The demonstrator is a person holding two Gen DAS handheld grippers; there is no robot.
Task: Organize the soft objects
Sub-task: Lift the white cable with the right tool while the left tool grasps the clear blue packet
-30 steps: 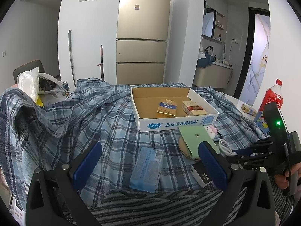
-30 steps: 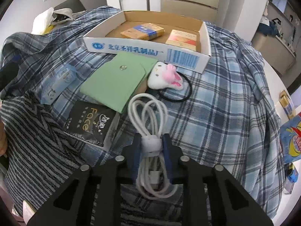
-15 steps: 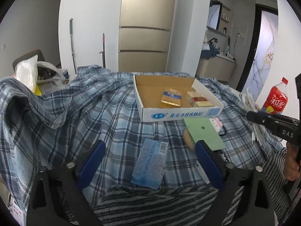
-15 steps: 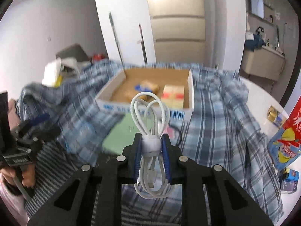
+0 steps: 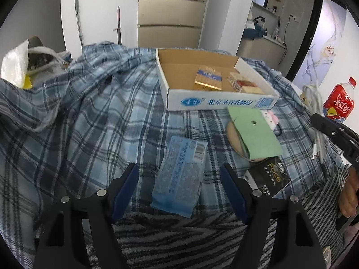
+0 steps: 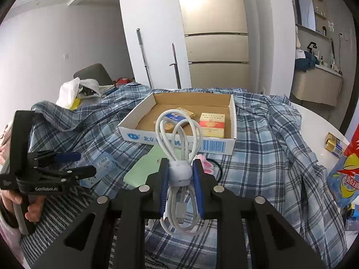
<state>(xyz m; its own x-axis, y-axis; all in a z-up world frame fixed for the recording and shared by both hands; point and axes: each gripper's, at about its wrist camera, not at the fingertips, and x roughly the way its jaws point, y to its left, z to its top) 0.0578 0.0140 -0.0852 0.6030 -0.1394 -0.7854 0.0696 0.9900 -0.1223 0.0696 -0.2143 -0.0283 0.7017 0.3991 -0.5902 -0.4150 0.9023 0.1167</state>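
Note:
My right gripper [image 6: 180, 174] is shut on a coiled white cable [image 6: 178, 139] and holds it in the air in front of the open cardboard box [image 6: 179, 142]. The cable also shows at the right of the left wrist view [image 5: 314, 103]. My left gripper [image 5: 179, 179] is open and empty, its jaws either side of a blue tissue pack [image 5: 179, 174] lying on the plaid cloth. The box [image 5: 215, 103] holds two cigarette packs [image 5: 208, 79]. In front of it lie a green pouch [image 5: 254, 132], a small pink-and-white plush [image 5: 270, 117] and a black packet [image 5: 271, 177].
A plaid cloth [image 5: 78, 116] covers the table, with a striped cloth [image 5: 179, 242] at the near edge. A red bottle [image 5: 340, 103] stands at the right. A white bag [image 5: 13, 67] sits at the far left. A fridge [image 6: 215, 44] stands behind.
My right gripper has lifted the white cable off the cloth and raised it towards the box. My left gripper has dipped and moved in over the blue tissue pack.

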